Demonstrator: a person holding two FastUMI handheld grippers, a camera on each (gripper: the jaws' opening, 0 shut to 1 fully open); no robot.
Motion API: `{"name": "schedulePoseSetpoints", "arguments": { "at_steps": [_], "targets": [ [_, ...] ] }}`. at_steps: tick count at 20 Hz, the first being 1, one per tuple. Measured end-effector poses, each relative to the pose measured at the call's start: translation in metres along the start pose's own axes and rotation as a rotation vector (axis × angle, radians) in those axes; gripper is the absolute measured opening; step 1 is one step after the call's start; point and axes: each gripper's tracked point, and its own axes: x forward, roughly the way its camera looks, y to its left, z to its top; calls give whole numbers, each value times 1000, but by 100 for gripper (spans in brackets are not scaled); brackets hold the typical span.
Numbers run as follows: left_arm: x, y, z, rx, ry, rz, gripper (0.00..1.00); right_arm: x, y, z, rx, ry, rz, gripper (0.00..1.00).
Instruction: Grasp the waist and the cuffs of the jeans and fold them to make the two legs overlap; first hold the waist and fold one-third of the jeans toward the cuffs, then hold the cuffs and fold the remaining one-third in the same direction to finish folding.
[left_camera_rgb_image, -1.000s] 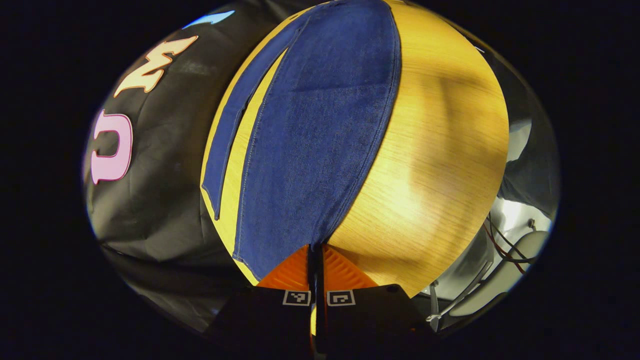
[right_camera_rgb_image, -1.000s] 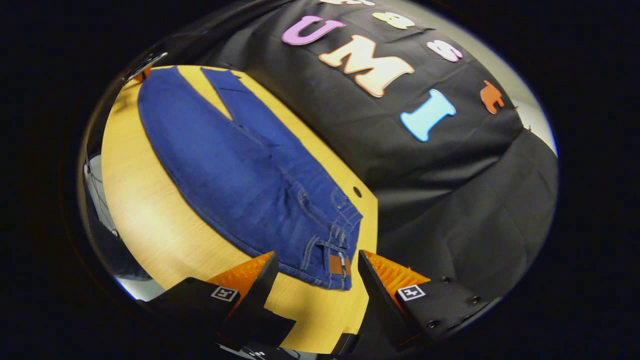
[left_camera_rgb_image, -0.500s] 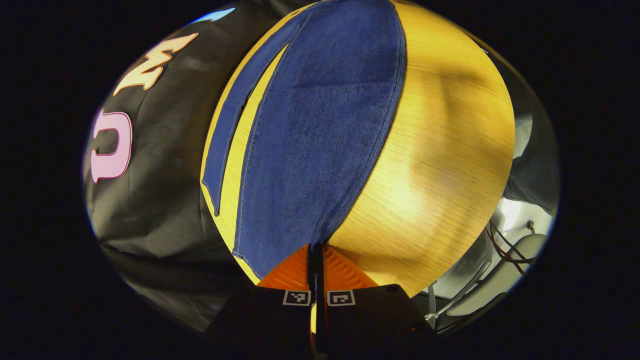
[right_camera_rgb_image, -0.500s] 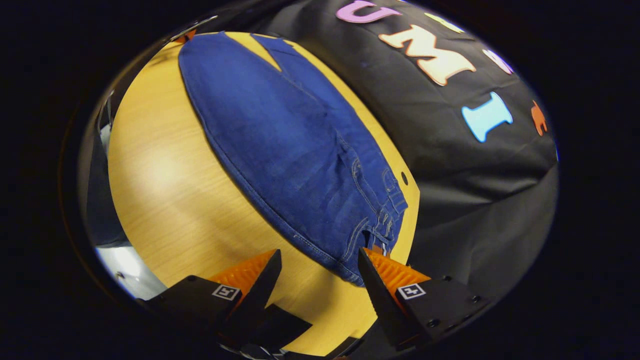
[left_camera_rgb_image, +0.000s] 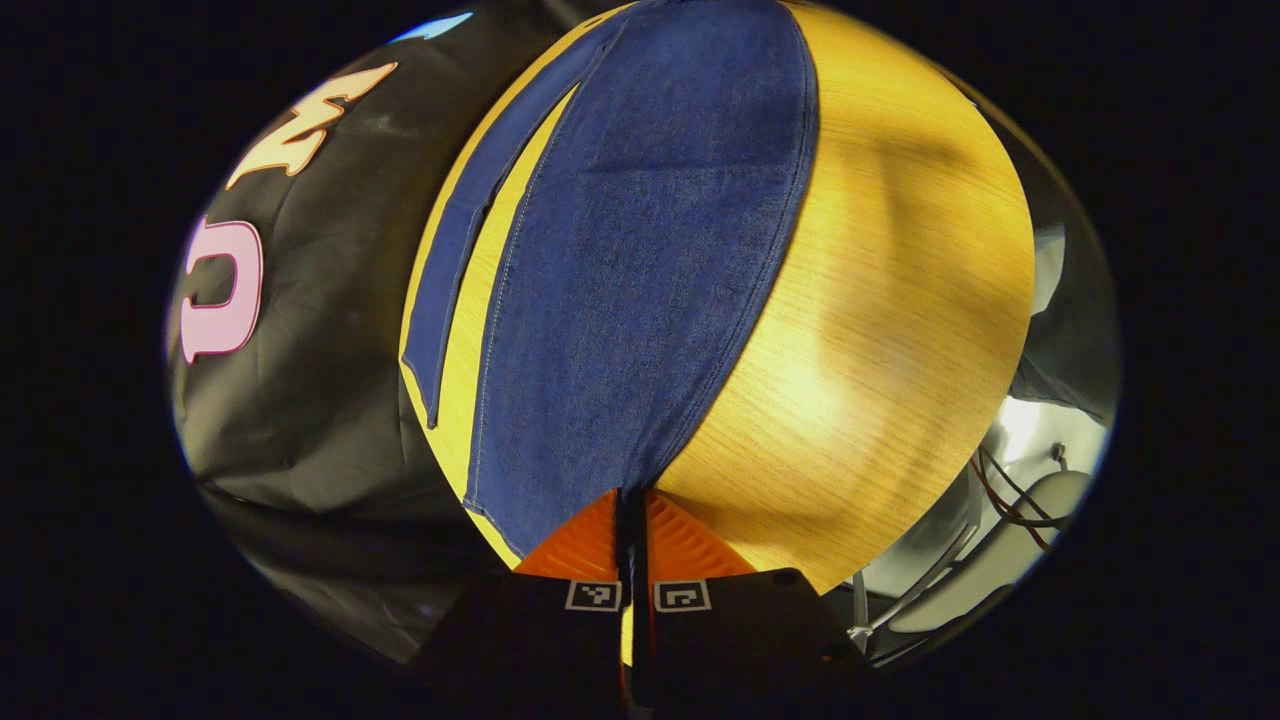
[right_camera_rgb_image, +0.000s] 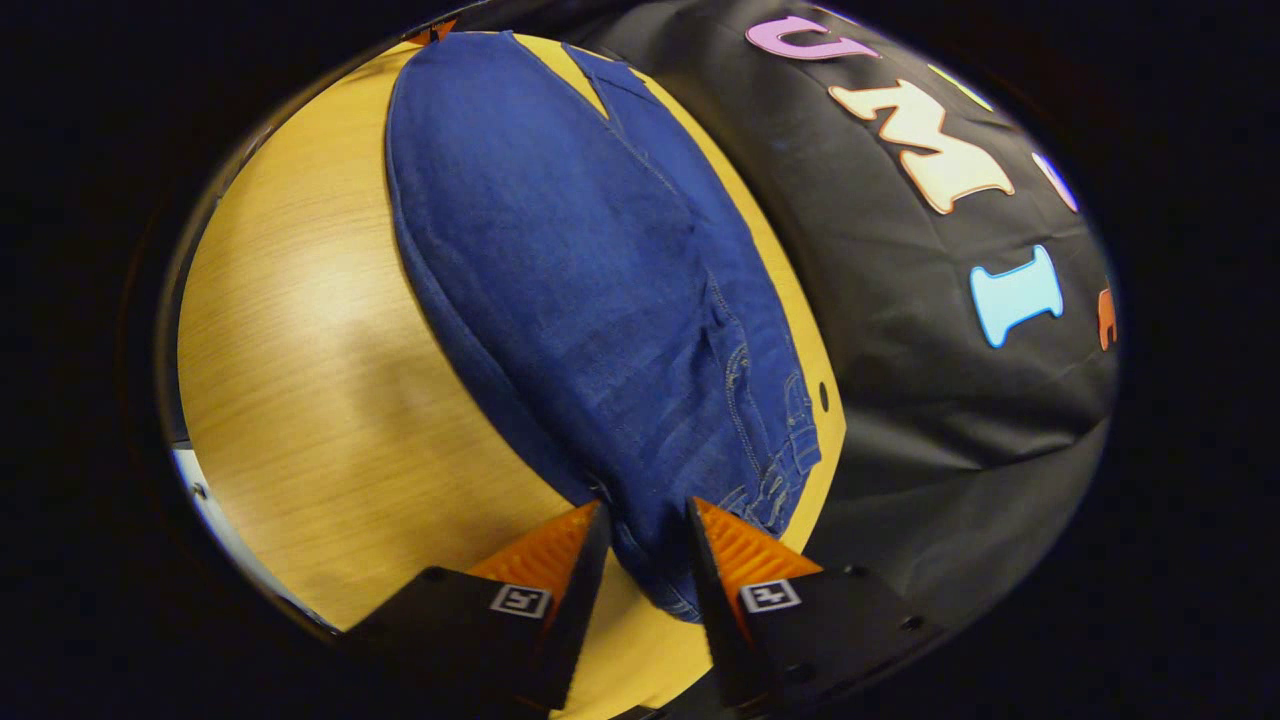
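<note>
On the wooden worktop (left_camera_rgb_image: 880, 300) the jeans (right_camera_rgb_image: 580, 280) lie flat. Your left gripper (left_camera_rgb_image: 630, 500) pinches a cuff, jaws pressed together; your right gripper (right_camera_rgb_image: 645, 520) straddles the waist, jaws partly spread.

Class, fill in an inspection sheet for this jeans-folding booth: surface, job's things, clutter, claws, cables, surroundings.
Surface: wooden table, a small hole near its edge.
Job's things: blue jeans lying flat, legs side by side, not yet overlapped.
Clutter: nothing seen.
Claws: left claw shut on a cuff; right claw astride the waist, fingers apart.
Cables: red and dark wires beyond the table edge.
Surroundings: black cloth wall.
</note>
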Motion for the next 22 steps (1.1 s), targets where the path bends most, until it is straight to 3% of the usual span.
{"name": "schedulePoseSetpoints", "arguments": {
  "at_steps": [1, 2, 3, 6, 11, 16, 22],
  "targets": [
    [0, 0, 1, 2, -2, 1, 0, 3, 3, 1, -8, 4, 12, 31],
    [-1, 0, 0, 4, -4, 2, 0, 8, 3, 2, -18, 10, 13, 27],
    [-1, 0, 0, 7, -6, 2, 0, 2, -6, 3, -24, 10, -18, 2],
    [-1, -1, 1, -13, -9, -22, 0, 4, -7, 4, 43, 28, -16, 3],
    [-6, 17, 1, -157, -16, -30, 0, -15, -44, 26, 149, -14, -115, 3],
    [-15, 84, 18, -270, -40, 57, 0, -25, -97, 52, 218, -53, -214, 3],
    [-39, 174, 79, -433, -95, 177, 0, -14, -179, 87, 437, -131, -385, 3]
  ]
}}
